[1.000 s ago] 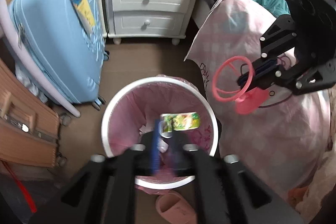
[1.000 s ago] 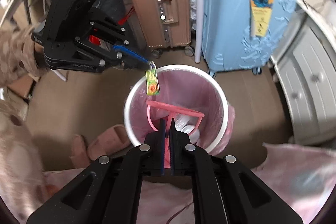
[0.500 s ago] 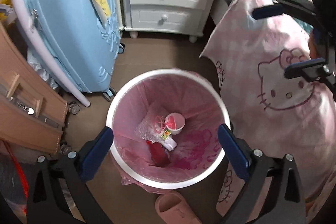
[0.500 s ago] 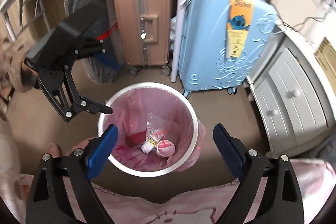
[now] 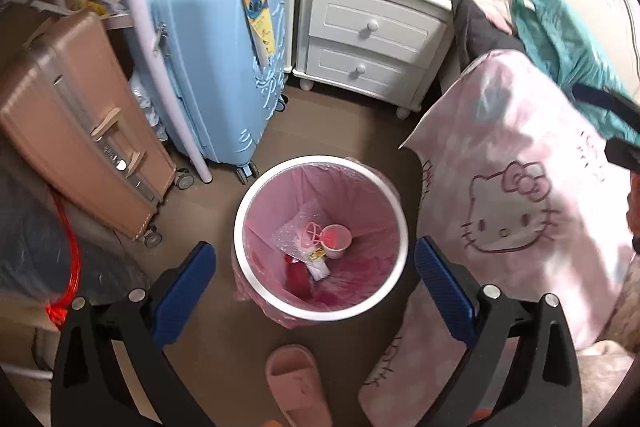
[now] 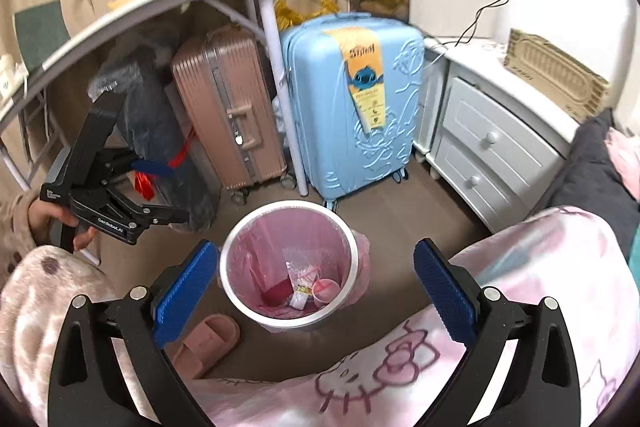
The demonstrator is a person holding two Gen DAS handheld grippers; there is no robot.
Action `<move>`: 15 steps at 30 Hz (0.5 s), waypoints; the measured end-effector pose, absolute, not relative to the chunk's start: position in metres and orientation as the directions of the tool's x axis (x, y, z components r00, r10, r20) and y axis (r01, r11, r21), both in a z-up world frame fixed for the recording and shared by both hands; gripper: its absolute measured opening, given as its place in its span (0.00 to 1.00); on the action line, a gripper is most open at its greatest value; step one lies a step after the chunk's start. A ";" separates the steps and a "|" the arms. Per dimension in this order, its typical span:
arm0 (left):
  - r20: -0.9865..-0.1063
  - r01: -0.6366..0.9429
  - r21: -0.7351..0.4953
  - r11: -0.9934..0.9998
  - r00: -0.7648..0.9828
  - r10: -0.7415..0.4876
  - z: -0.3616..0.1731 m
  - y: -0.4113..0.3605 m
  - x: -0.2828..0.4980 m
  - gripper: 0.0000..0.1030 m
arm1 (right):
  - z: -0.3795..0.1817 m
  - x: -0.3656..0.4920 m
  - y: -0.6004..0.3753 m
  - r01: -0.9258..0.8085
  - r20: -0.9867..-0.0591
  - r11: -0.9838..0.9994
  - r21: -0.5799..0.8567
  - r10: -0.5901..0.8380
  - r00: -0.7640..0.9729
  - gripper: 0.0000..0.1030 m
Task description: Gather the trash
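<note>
The trash bin [image 5: 320, 163], a white-rimmed round bin with a pink liner, stands on the brown floor [image 5: 340, 123] between the blue suitcase [image 5: 216, 67] and the bed's pink cat-print blanket [image 5: 512, 195]. Inside it lies the collected trash: a pink cup [image 5: 337, 237] on its side, a pink ring-shaped piece [image 5: 312, 234] just beside it, a clear plastic wrapper [image 5: 294, 233], a small yellow-and-white packet [image 5: 316, 259] and something red [image 5: 295, 273] at the bottom.

The left gripper [image 5: 316, 287] hangs above the bin with its blue-padded fingers [image 5: 184, 285] spread wide, one to each side of the rim, and nothing between them. In the right wrist view the right gripper [image 6: 316, 291] is likewise wide open and empty, its fingers [image 6: 186, 287] framing the same bin [image 6: 288, 321] from the bed side (the trash sits well below both grippers, not touching either). That view also shows the left gripper [image 6: 160, 195] off to the left of the bin, gripped by a hand [image 6: 56, 223], jaws apart.

A pink slipper [image 5: 298, 383] lies on the floor just in front of the bin; a rose-gold suitcase [image 5: 76, 131] and a white nightstand [image 5: 368, 39] stand beyond
</note>
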State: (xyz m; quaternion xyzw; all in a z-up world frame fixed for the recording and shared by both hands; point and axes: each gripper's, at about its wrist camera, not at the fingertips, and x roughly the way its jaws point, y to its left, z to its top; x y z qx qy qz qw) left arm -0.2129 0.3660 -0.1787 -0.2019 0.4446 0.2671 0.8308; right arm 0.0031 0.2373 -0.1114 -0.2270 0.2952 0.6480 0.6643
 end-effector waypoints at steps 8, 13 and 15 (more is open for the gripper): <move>-0.823 -0.649 -0.069 0.758 0.467 0.324 -0.138 0.337 -0.233 0.95 | -0.096 -0.015 0.209 -0.995 -0.672 0.037 0.097 0.739 -0.038 0.93; -0.812 -0.691 0.022 0.723 0.410 0.416 -0.118 0.323 -0.236 0.95 | -0.087 -0.026 0.196 -0.996 -0.657 0.029 0.086 0.753 -0.035 0.93; -0.810 -0.699 0.059 0.713 0.384 0.443 -0.111 0.319 -0.235 0.95 | -0.084 -0.029 0.191 -0.996 -0.651 0.031 0.087 0.759 -0.034 0.93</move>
